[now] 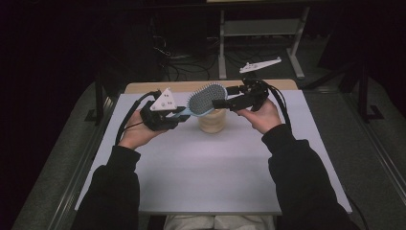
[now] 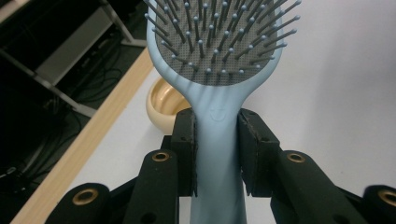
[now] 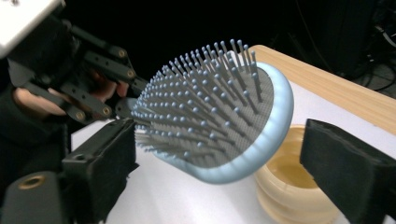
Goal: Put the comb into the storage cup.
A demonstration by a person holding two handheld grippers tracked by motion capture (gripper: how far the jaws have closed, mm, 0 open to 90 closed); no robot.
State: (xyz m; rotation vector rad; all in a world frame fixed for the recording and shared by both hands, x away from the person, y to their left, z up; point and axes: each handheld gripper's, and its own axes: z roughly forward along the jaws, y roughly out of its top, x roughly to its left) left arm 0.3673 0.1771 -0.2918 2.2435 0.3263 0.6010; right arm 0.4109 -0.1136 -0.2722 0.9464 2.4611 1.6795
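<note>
A light blue hairbrush (image 1: 207, 98) with grey bristles hangs in the air above the white table (image 1: 191, 167). My left gripper (image 1: 179, 115) is shut on its handle; in the left gripper view the pads (image 2: 187, 149) press both sides of the handle (image 2: 217, 135). My right gripper (image 1: 221, 101) comes in from the right and stands open. Its jaws flank the brush head (image 3: 219, 112) without pressing on it, and the left pad (image 3: 105, 158) is close to the bristle tips. A cream ribbed cup (image 1: 212, 122) stands on the table under the brush.
The table's wooden far edge (image 1: 143, 87) runs behind the cup. Beyond it are a metal shelf frame (image 1: 261, 28), loose cables and a white flat part (image 1: 260, 65) on the floor. The surroundings are dark.
</note>
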